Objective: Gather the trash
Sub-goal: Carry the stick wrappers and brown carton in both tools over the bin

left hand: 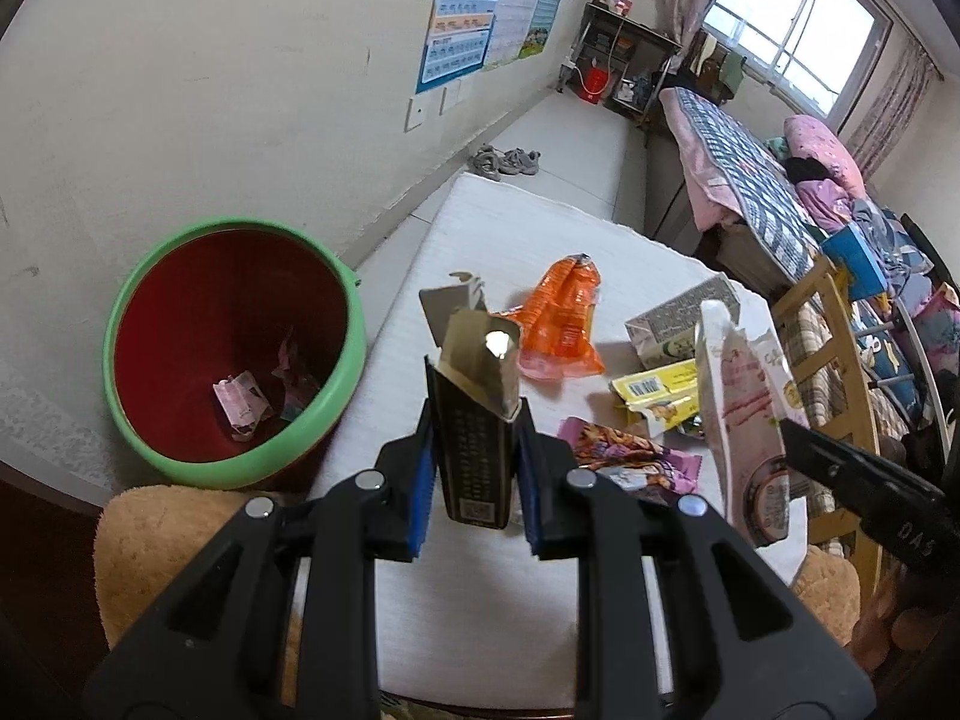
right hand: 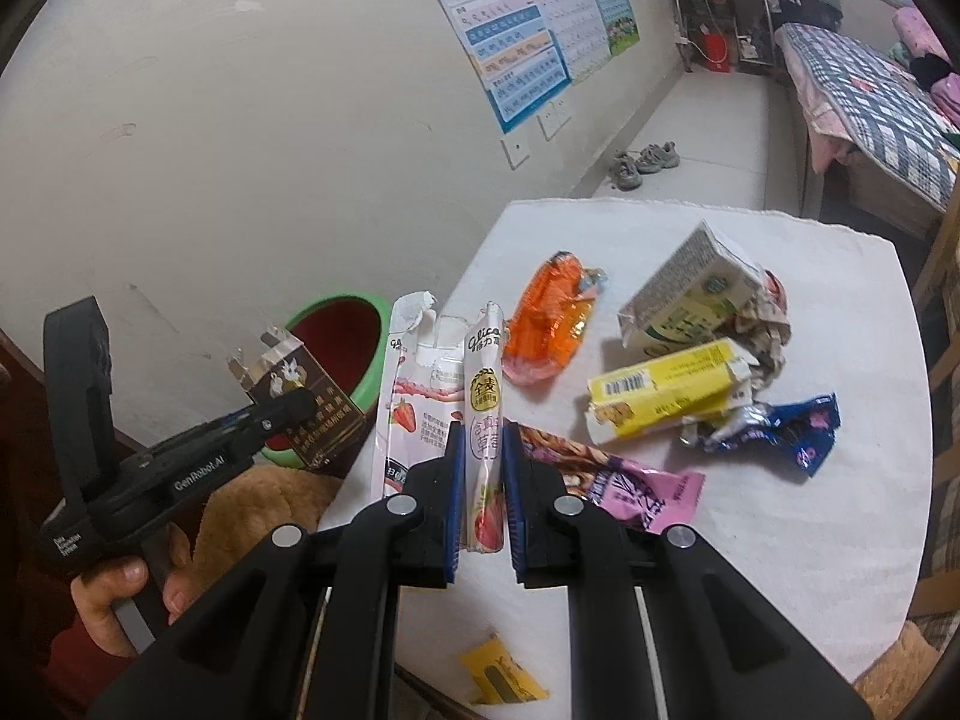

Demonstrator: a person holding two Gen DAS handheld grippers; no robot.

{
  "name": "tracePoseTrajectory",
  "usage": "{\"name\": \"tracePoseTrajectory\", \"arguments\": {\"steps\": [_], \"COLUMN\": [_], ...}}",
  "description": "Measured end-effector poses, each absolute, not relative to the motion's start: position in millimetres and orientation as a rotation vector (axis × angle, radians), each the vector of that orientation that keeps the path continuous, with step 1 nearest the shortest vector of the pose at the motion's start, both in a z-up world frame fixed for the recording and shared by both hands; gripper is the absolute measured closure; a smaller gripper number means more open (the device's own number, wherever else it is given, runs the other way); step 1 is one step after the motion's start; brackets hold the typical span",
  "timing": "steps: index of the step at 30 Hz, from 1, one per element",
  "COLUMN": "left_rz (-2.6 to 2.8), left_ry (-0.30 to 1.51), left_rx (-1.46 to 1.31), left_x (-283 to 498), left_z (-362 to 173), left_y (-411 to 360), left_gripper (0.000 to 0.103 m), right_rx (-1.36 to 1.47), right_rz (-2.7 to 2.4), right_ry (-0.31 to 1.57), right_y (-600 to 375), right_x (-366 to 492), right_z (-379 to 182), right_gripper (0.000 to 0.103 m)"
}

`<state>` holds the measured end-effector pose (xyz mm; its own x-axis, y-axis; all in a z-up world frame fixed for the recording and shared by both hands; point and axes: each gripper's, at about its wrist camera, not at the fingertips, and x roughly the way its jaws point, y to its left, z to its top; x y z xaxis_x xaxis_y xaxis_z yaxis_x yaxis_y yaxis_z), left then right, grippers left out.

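My left gripper (left hand: 474,450) is shut on a dark brown cigarette box (left hand: 474,456) with an open foil top, held above the table's left edge; it also shows in the right wrist view (right hand: 312,402). My right gripper (right hand: 483,468) is shut on a pink-and-white strawberry snack wrapper (right hand: 483,420), seen upright in the left wrist view (left hand: 750,420). A green-rimmed red bin (left hand: 234,354) stands on the floor left of the table, with some wrappers inside. On the white table (right hand: 780,540) lie an orange wrapper (right hand: 543,324), a milk carton (right hand: 684,300), a yellow box (right hand: 666,396), a purple wrapper (right hand: 624,480) and a blue wrapper (right hand: 780,426).
A tan fluffy cushion (left hand: 156,546) sits at the table's near left. A small yellow scrap (right hand: 501,675) lies at the near table edge. A wooden chair (left hand: 840,360) and a bed (left hand: 750,162) are to the right. Shoes (left hand: 504,159) lie by the wall.
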<state>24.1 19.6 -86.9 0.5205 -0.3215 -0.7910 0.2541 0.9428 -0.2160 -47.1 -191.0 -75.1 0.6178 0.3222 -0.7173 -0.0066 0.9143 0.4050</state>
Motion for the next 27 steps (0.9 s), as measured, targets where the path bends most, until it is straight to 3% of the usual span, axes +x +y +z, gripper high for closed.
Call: {"name": "tracePoseTrajectory", "arguments": {"steps": [27], "left_rz": [-0.153], "left_ry": [0.961], "left_rx": [-0.131], "left_x": [46], "left_z": [-102], "left_y": [94], "left_gripper": [0.08], "right_rx": [0.288], "right_rz": [0.358], "right_ry": [0.899], "right_y": [-110], "right_x": [16], "right_z": [-69], "right_gripper": [0.09]}}
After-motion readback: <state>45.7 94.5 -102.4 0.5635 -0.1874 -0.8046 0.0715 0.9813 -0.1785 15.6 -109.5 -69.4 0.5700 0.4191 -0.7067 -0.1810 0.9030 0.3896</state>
